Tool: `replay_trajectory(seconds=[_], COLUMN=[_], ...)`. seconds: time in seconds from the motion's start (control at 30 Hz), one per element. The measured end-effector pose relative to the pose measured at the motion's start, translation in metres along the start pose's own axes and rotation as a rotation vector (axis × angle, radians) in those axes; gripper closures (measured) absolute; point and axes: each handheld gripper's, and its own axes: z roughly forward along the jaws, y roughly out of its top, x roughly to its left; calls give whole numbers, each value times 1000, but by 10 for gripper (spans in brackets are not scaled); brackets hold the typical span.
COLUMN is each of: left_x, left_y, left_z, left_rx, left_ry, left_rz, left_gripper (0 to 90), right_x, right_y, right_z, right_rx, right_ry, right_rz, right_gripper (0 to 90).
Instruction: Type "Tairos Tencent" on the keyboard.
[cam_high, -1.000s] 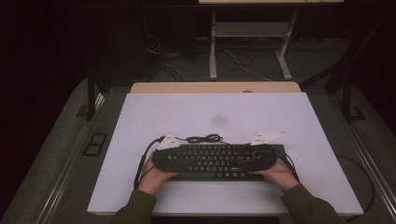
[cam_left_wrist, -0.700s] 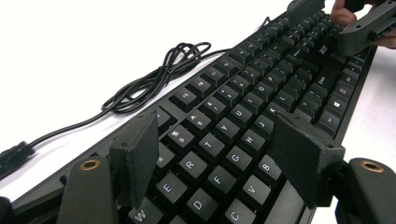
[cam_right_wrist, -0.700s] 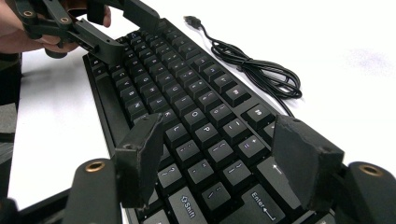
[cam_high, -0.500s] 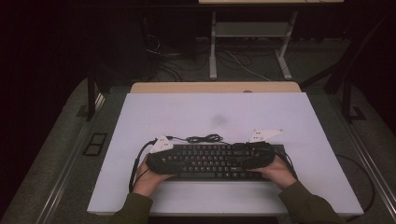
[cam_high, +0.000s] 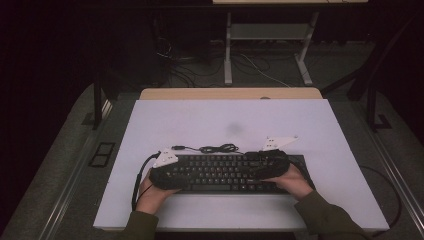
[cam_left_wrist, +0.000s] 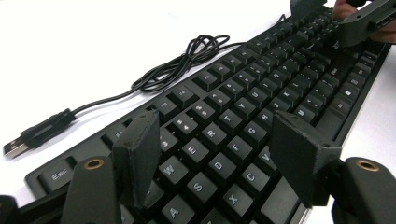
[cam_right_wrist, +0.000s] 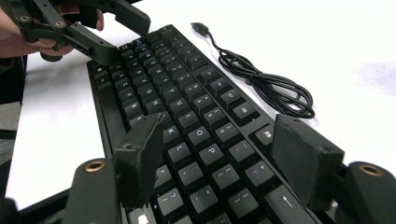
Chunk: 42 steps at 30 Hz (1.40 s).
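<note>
The jaws of the left gripper (cam_left_wrist: 215, 154) are seen spread above the left end of the black keyboard (cam_high: 227, 172), with rows of keys showing between them and nothing pinched; in the high view this gripper (cam_high: 167, 170) is held over the same end. The jaws of the right gripper (cam_right_wrist: 224, 158) are likewise spread over the keys at the right end (no pad is seen pressing on them), and in the high view it (cam_high: 272, 162) is held low over that end. The keyboard is laid flat on the near middle of the white table (cam_high: 210, 125). Its black cable (cam_high: 215, 148) is coiled just beyond the far edge, the plug (cam_left_wrist: 18, 147) lying leftward.
</note>
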Motion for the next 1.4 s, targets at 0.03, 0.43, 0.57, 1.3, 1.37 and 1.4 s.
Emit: replay_trajectory(seconds=[0.03, 0.43, 0.57, 1.3, 1.37, 1.4], left_x=[0, 6, 7, 13, 13, 13], left_y=[-1, -10, -11, -11, -11, -12], left_z=[-1, -13, -12, -9, -9, -9], left_rx=[4, 10, 21, 95, 107, 108], left_ry=[5, 49, 52, 51, 51, 49], left_rz=[-1, -14, -8, -40, -37, -38], left_gripper=[345, 473, 559, 895, 895, 894], right_x=[0, 1, 0, 1, 1, 1], right_y=[1, 5, 5, 4, 4, 4], right_z=[1, 10, 12, 11, 11, 11], right_rx=[1, 10, 11, 16, 18, 17], right_ry=[-2, 16, 19, 8, 8, 8], right_rz=[1, -11, -12, -14, -14, -13], right_gripper=[335, 321, 320, 316, 315, 315])
